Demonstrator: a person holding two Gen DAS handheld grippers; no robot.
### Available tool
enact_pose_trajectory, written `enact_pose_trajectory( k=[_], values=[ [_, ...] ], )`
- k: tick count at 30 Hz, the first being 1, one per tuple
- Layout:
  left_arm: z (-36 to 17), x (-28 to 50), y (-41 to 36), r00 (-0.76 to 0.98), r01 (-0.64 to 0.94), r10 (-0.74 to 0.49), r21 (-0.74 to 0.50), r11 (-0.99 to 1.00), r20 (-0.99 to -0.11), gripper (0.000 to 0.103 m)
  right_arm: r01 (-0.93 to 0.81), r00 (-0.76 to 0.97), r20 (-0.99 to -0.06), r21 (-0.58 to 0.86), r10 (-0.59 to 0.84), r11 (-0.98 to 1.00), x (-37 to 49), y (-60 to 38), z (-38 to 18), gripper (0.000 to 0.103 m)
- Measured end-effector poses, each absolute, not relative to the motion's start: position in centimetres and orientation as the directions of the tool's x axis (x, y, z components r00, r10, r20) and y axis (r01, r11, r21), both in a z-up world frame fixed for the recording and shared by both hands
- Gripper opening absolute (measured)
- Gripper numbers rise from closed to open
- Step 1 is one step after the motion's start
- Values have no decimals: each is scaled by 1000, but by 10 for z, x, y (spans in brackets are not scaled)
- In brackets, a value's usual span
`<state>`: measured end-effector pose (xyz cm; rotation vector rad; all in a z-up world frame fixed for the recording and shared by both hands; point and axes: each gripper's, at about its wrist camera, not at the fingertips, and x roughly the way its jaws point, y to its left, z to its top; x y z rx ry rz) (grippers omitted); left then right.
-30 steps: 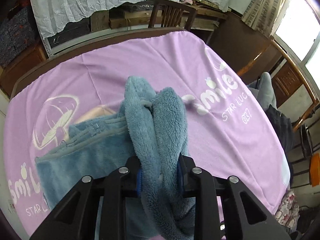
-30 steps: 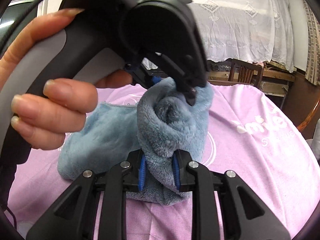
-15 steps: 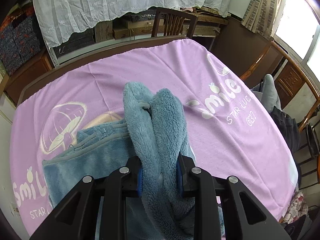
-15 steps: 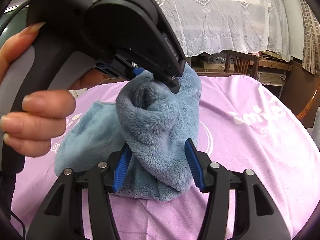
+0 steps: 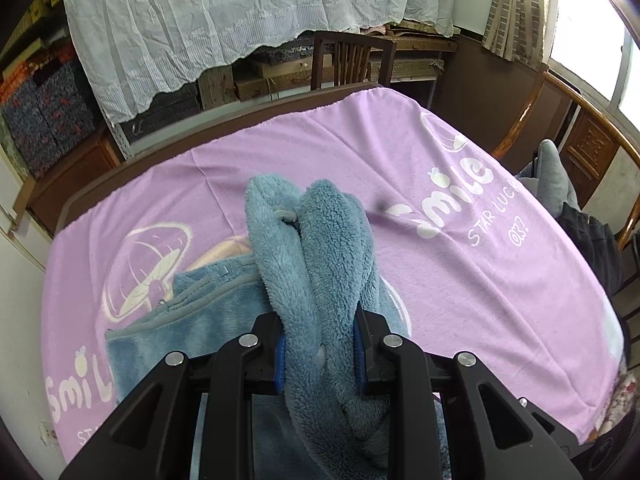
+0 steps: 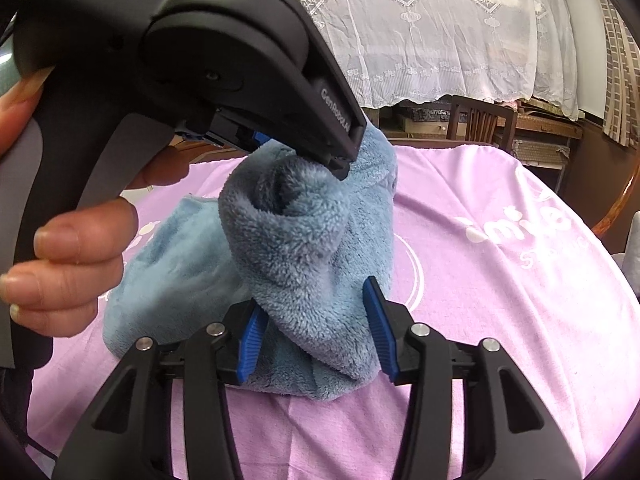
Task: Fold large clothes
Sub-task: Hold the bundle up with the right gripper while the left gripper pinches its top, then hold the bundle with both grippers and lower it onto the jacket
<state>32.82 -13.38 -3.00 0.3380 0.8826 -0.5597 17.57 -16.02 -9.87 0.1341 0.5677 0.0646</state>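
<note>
Blue fleece garment (image 5: 320, 248) is clamped in the left gripper (image 5: 320, 350) jaws, above the surface's (image 5: 248, 120) purple cloth (image 5: 460, 264). Right gripper (image 6: 314, 334) jaws are closing around a fold, pads not pressing.

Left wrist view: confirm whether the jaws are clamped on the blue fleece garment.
Yes, the left gripper has its jaws pressed against both sides of the bunched blue fleece garment.

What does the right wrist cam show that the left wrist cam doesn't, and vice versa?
Right wrist only: the left gripper from outside, the hand holding it, and the right gripper, its jaws closing around the fleece bunch.

Left wrist only: the fleece's grey-trimmed hem lying flat, and the window.

Both: the blue fleece garment, the purple cloth, the wooden chair and the lace curtain.
</note>
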Motion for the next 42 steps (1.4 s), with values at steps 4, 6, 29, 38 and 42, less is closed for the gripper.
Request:
enact_pose_trajectory(
  k=[4, 6, 29, 38, 42],
  values=[
    [-29, 323, -133, 535, 588, -308, 85, 805, -787, 25, -21, 846, -524, 155, 100, 988, 175, -162, -99, 33],
    [-28, 321, -131, 547, 588, -308, 96, 803, -779, 25, -20, 849, -519, 161, 102, 987, 174, -163, -99, 30],
    [-10, 314, -117, 557, 590, -361, 51, 806, -747, 24, 2, 882, -462, 207, 96, 978, 165, -172, -92, 19],
    [36, 317, -73, 615, 538, -389, 5, 843, -686, 23, -41, 913, -394, 165, 104, 986, 165, -146, -41, 17],
    [44, 326, -15, 627, 479, -405, -80, 874, -666, 23, -119, 913, -385, 68, 136, 991, 175, -103, -22, 17]
  ],
)
